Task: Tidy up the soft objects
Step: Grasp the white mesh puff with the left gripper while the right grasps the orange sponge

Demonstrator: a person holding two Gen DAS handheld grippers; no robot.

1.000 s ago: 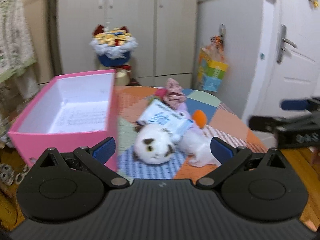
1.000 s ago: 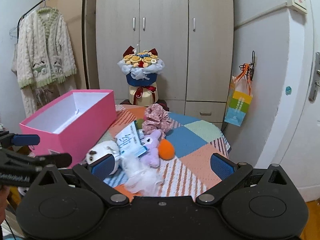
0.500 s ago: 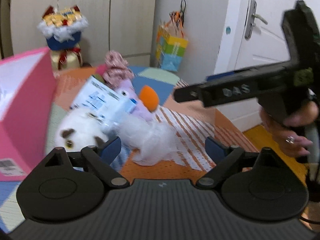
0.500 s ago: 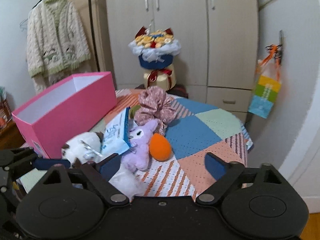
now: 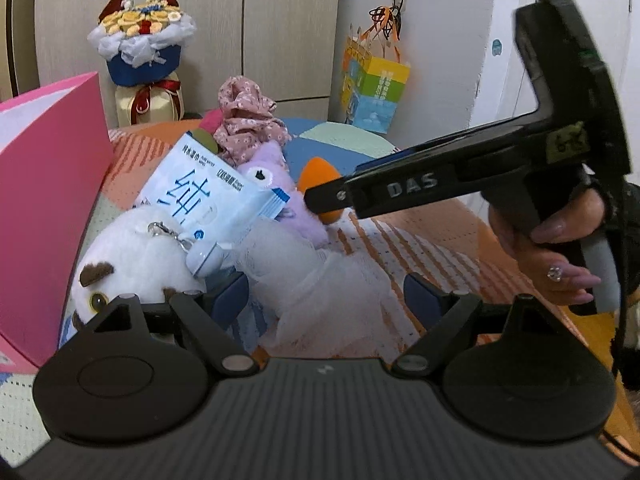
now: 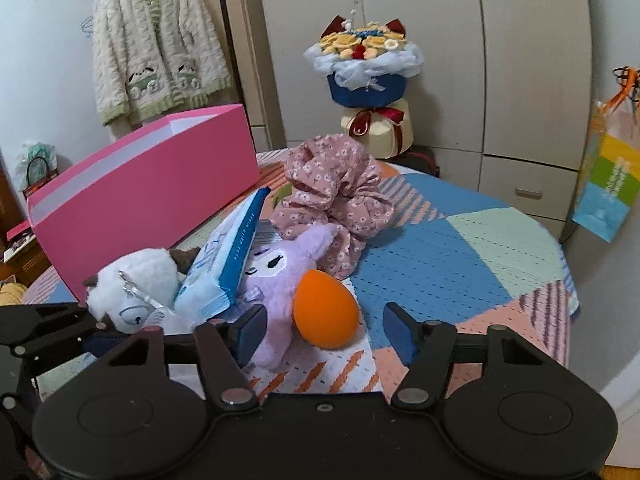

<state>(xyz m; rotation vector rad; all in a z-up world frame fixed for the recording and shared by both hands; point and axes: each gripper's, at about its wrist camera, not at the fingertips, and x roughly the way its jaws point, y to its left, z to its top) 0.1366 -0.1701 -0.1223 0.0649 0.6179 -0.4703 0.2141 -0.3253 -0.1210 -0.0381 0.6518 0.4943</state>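
Because the pink box (image 6: pixel 144 196) stands open at the left edge of the bench (image 6: pixel 472 256), you have a ready container within short reach of the pile, and nothing shows inside it in these views. Just beside its wall lies the white plush cat (image 5: pixel 132 260), with a pack of wet wipes (image 5: pixel 208 196) leaning across it and against the purple plush toy (image 6: pixel 280 276); moving either toy will probably tip the pack.

Your left hand-held gripper (image 5: pixel 326 300) is spread wide and holds nothing. It faces the white gauzy cloth (image 5: pixel 316 284) lying in front of the cat, so that cloth is the likely first pick. Its loose, thin fabric should bunch under the pads, so close low on the thickest fold.

Behind the purple toy sits the pink floral scrunchie (image 6: pixel 332 196), and touching the toy's front is the orange sponge (image 6: pixel 326 310).

Your right hand-held gripper (image 6: pixel 324 330) is also spread and empty, aimed with the sponge roughly between its fingers. The sponge will compress easily; squeeze lightly. No item has yet reached the box.
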